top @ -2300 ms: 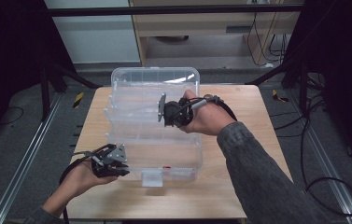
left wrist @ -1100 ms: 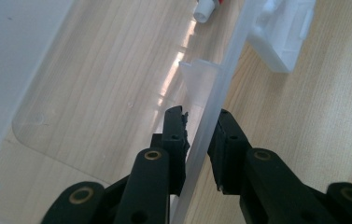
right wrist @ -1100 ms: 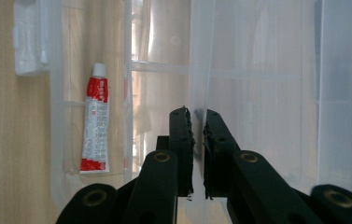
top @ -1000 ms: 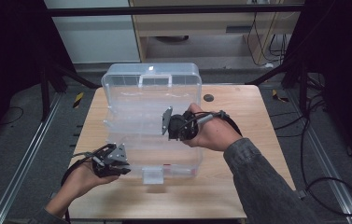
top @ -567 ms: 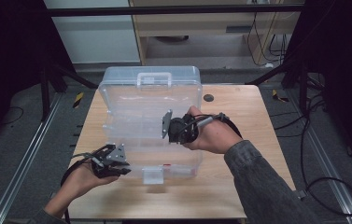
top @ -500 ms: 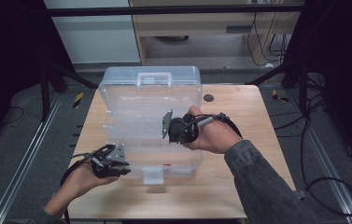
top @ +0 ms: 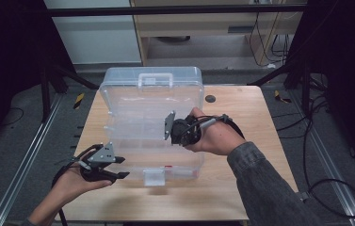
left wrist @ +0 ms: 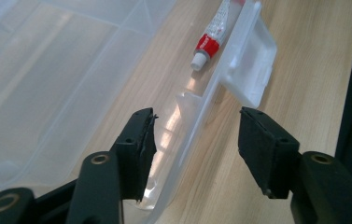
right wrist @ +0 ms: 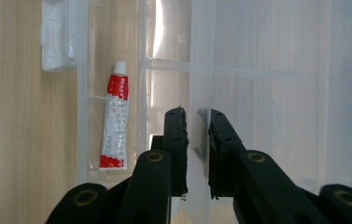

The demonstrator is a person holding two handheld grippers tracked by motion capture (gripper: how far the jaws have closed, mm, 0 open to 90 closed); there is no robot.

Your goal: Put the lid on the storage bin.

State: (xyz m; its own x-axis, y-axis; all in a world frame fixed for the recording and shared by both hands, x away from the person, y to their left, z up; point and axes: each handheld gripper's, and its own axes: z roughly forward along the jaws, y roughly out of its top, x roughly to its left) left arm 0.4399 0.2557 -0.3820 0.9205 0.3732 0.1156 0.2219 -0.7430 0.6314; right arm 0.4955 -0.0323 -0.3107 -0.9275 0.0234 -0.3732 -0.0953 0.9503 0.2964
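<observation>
Dim room with dark frames and cables around a pale wooden counter (top: pixel 241 141). On the counter, a clear plastic organizer box (top: pixel 133 141), its lid (top: pixel 151 101) raised steeply, the handle at the top edge, far side from the person. Inside the front compartment, a small red-and-white tube (right wrist: pixel 113 123), lying flat near the white latch (left wrist: pixel 250 60) on the front wall.

Right gripper (right wrist: pixel 196 140) over the middle of the box, jaws nearly together, clamped on the lid's thin clear edge, one pad on each face of it. Right hand (top: pixel 217 139) wrapped around the gripper body, grey sleeve behind.

Left gripper (left wrist: pixel 194 144) at the box's front left corner, jaws apart, just been opening, straddling the front wall without pressing on it; in the high view just off the box's corner.
</observation>
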